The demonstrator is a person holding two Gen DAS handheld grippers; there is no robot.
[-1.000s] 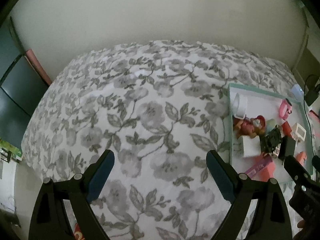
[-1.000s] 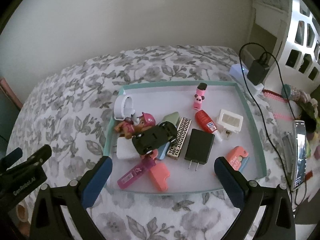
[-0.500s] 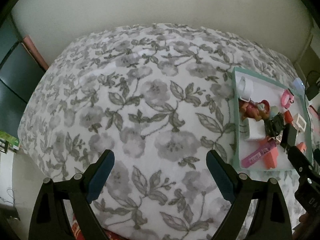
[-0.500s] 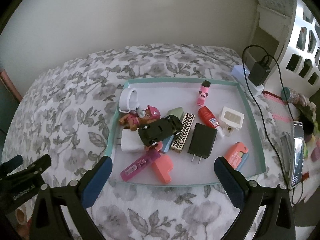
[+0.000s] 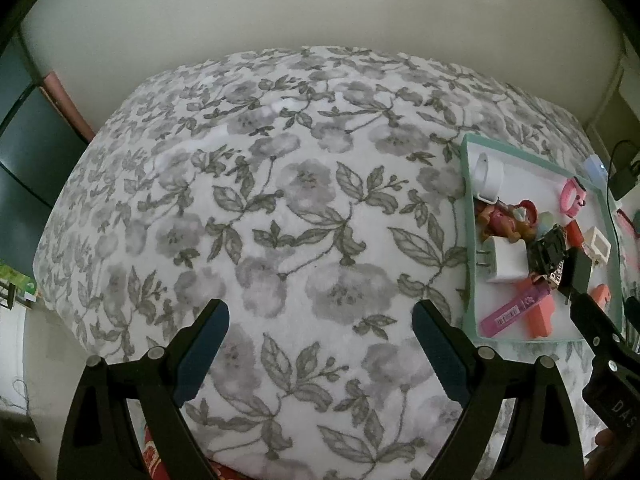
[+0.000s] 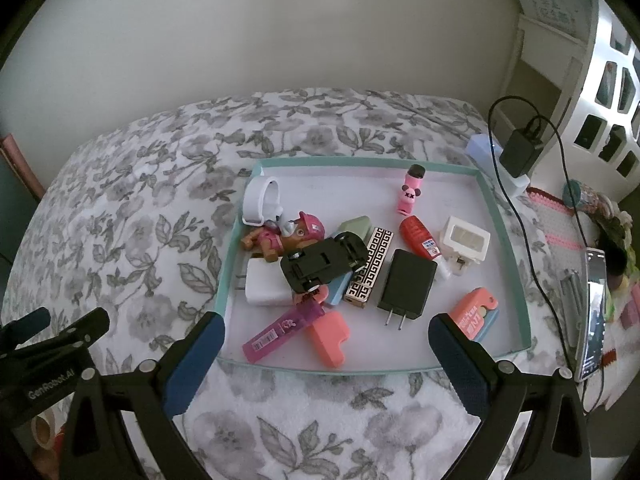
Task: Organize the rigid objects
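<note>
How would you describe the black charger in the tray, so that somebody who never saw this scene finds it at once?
Look at the shallow teal tray lying on the floral bedspread. Near its middle, right of the gold-and-black patterned bar, lies the black charger. It is a flat black block with two metal prongs toward the near edge; the white charger is at the tray's left side.

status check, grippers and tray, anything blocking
Left gripper open, empty, over bare bedspread. Right gripper open, empty, short of tray. Toy car piled atop chargers; nothing blocking.
</note>
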